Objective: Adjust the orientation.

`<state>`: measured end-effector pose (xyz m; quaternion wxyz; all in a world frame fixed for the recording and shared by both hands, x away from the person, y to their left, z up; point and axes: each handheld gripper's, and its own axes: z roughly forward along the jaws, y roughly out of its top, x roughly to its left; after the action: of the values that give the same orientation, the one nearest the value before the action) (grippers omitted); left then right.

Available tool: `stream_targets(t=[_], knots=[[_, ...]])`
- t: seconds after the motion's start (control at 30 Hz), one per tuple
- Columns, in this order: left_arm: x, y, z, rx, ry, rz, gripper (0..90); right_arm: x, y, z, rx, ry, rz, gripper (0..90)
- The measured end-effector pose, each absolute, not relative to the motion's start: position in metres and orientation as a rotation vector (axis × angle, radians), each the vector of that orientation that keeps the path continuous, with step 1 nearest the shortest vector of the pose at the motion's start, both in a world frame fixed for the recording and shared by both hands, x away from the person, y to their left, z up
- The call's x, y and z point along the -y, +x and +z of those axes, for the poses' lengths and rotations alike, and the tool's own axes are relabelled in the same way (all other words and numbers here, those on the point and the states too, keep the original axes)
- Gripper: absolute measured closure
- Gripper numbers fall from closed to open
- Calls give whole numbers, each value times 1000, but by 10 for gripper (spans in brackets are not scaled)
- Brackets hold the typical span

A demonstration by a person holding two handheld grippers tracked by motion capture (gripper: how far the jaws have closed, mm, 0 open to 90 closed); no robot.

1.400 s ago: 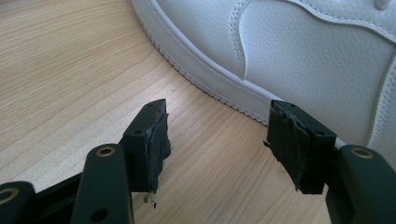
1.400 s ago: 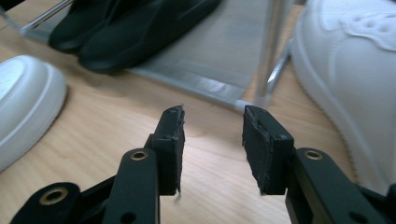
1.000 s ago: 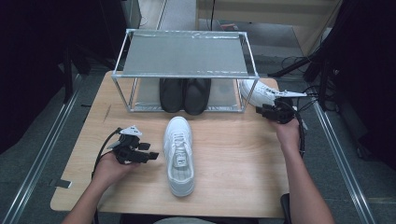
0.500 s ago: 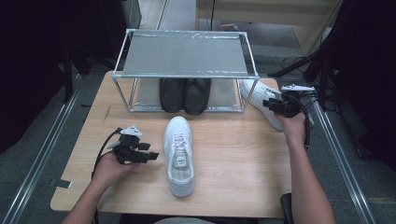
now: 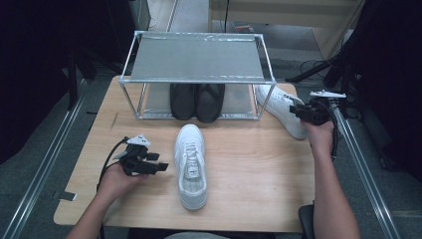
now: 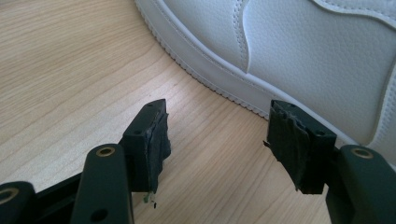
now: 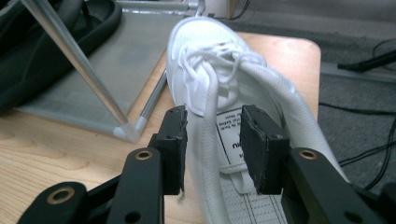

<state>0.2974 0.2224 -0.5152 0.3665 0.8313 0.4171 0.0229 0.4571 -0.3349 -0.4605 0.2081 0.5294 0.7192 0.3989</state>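
Note:
One white shoe [image 5: 191,164] lies in the middle of the table, toe toward the rack. My left gripper [image 5: 160,163] rests just left of it, open, its jaws [image 6: 217,140] holding nothing and pointing at the shoe's side [image 6: 303,56]. A second white shoe [image 5: 276,102] lies at the rack's right end. My right gripper [image 5: 294,112] is at its heel. Its jaws [image 7: 213,140] stand partly apart astride the shoe's padded collar [image 7: 210,116], one outside and one over the tongue label. A gap shows on each side of the collar.
A metal-framed rack [image 5: 199,57] with a grey top stands at the back of the wooden table [image 5: 259,169]. A pair of black shoes [image 5: 196,99] sits under it. The rack's corner leg [image 7: 79,70] is close to the left of the right gripper. Cables trail off the table's right edge.
My right hand and gripper have shifted a little to the right at the second shoe's heel. The shoe itself has hardly moved. The left gripper has stayed still.

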Motion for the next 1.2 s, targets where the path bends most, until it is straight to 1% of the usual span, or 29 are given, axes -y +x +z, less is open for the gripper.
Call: stream_targets(t=[0.27,0.33,0.4,0.57,0.63,0.67,0.87,1.07,1.2], knots=[[-226,291,-516,-1085,2123,67,389,333,459,-457,-1917,1436,1164,628],[-227,290,-516,-1090,2126,63,389,329,466,-458,-1988,1461,1119,621],[-228,290,-516,-1097,2121,69,389,327,469,-462,-2012,1463,1115,655],[-228,291,-516,-1096,2125,62,389,318,479,-471,-2076,1509,1111,632],[-227,291,-516,-1095,2125,63,389,312,482,-474,-2095,1487,1043,660],[-227,291,-516,-1093,2125,64,389,311,483,-475,-2102,1479,1021,708],[-228,292,-516,-1098,2117,68,390,314,485,-473,-2104,1482,1053,789],[-229,292,-515,-1091,2105,67,390,324,478,-464,-2046,1516,1131,801],[-229,293,-514,-1080,2105,67,389,326,473,-462,-2043,1519,1114,798]])
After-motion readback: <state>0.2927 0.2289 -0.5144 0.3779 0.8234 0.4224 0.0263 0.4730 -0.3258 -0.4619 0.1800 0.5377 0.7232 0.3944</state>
